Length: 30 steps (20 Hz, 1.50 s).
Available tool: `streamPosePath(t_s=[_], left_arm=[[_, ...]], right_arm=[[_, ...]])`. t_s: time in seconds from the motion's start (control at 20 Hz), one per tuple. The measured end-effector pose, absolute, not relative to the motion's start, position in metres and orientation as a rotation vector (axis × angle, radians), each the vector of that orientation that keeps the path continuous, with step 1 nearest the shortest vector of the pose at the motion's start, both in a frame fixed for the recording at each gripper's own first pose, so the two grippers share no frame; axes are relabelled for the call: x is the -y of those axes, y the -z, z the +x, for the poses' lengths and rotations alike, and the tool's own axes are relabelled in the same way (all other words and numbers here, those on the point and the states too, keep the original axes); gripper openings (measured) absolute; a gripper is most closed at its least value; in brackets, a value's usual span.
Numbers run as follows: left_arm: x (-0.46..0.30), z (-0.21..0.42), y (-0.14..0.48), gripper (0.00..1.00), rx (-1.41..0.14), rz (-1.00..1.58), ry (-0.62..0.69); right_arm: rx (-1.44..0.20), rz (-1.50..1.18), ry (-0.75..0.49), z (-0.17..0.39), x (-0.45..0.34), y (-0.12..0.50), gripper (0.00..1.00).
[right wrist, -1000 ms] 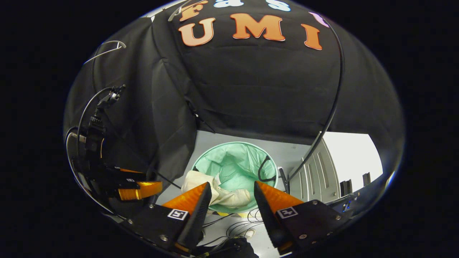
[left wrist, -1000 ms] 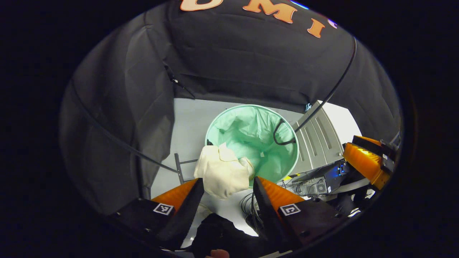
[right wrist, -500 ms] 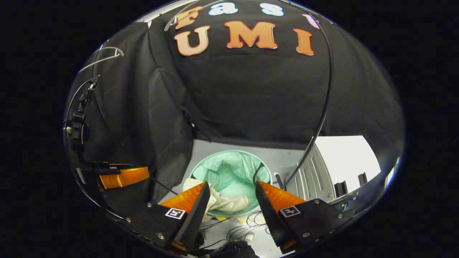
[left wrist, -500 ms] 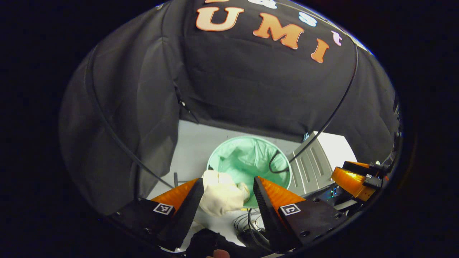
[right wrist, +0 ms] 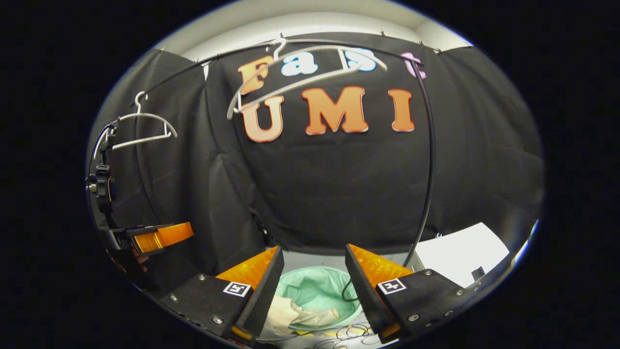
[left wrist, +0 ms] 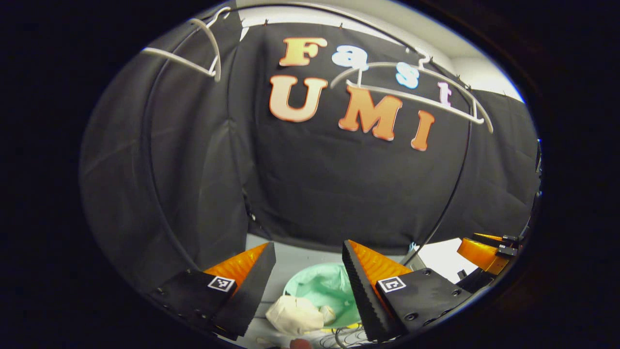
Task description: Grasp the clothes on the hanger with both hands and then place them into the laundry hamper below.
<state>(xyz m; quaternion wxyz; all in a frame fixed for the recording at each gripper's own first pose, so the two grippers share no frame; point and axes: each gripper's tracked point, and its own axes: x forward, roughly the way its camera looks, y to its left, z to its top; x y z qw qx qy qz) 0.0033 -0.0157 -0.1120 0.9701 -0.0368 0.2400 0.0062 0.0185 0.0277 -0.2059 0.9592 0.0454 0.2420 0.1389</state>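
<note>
A cream garment [left wrist: 295, 314] lies draped over the near rim of the mint-green laundry hamper [left wrist: 324, 291] far below. In the right gripper view the same garment [right wrist: 295, 316] hangs over the hamper's [right wrist: 319, 293] left front rim. My left gripper [left wrist: 309, 257] is open, with nothing between its fingers. My right gripper [right wrist: 310, 259] is open too, and holds nothing. A bare white hanger [left wrist: 411, 94] hangs on the rail overhead, seen again in the right gripper view as the hanger [right wrist: 300, 72]. The left gripper [right wrist: 162, 235] also appears at the left of the right gripper view.
A second bare hanger [left wrist: 193, 53] hangs at the upper left, and shows in the right gripper view as the hanger [right wrist: 143, 128]. A black cable [right wrist: 426, 160] runs down the cloth wall. A white cabinet [right wrist: 462, 252] stands right of the hamper. Cables [right wrist: 348, 332] lie on the floor.
Both grippers have risen and tilted up, so the hamper and garment have dropped to the bottom of both views and the hangers have come into sight. The garment stays on the hamper's rim.
</note>
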Motion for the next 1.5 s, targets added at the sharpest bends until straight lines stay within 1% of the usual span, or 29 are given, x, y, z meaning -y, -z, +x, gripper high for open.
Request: streamPosePath(t_s=[0.1,0.25,0.3,0.4,0.45,0.6,0.7,0.9,1.0,1.05,1.1,1.15,1.2,1.25,1.4,1.45,1.5], left_arm=[[0.015,0.013,0.068,0.92,-0.400,-0.076,-0.016],[0.008,0.023,0.024,0.91,-0.288,-0.054,-0.036],[0.006,0.028,0.007,0.97,-0.254,-0.053,-0.037],[0.009,0.025,-0.015,0.89,-0.210,-0.050,-0.039],[0.009,0.025,-0.025,0.91,-0.189,-0.051,-0.042],[0.009,0.028,-0.049,0.91,-0.143,-0.050,-0.047],[0.010,0.030,-0.055,0.91,-0.128,-0.045,-0.053],[0.014,0.033,-0.064,0.92,-0.106,-0.029,-0.054],[0.018,0.032,-0.066,0.98,-0.095,-0.040,-0.046],[0.021,0.032,-0.066,0.87,-0.092,-0.049,-0.041],[0.021,0.031,-0.065,0.94,-0.093,-0.053,-0.035],[0.021,0.030,-0.063,0.94,-0.097,-0.049,-0.035],[0.020,0.030,-0.063,1.00,-0.097,-0.040,-0.040],[0.021,0.031,-0.062,0.94,-0.097,-0.030,-0.041],[0.024,0.035,-0.063,0.94,-0.090,-0.010,-0.041],[0.025,0.036,-0.063,0.88,-0.086,-0.008,-0.042],[0.025,0.038,-0.062,0.94,-0.086,-0.008,-0.043]], right_arm=[[-0.413,0.092,-0.283,0.030,-0.027,0.168,0.80],[-0.311,0.081,-0.270,0.039,-0.017,0.114,0.80],[-0.290,0.079,-0.264,0.041,-0.013,0.101,0.80],[-0.255,0.083,-0.250,0.047,-0.006,0.081,0.80],[-0.239,0.089,-0.242,0.048,-0.002,0.073,0.80],[-0.193,0.088,-0.211,0.051,0.011,0.053,0.80],[-0.156,0.085,-0.180,0.056,0.018,0.039,0.80],[-0.101,0.103,-0.170,0.056,0.024,0.017,0.80],[-0.093,0.107,-0.181,0.056,0.019,0.018,0.80],[-0.095,0.109,-0.188,0.056,0.017,0.020,0.80],[-0.101,0.108,-0.197,0.056,0.015,0.024,0.80],[-0.109,0.105,-0.202,0.055,0.014,0.027,0.80],[-0.117,0.100,-0.204,0.056,0.014,0.030,0.80],[-0.122,0.098,-0.206,0.057,0.013,0.032,0.80],[-0.118,0.103,-0.207,0.062,0.012,0.032,0.80],[-0.114,0.106,-0.206,0.064,0.012,0.031,0.80],[-0.106,0.109,-0.204,0.066,0.012,0.031,0.80]])
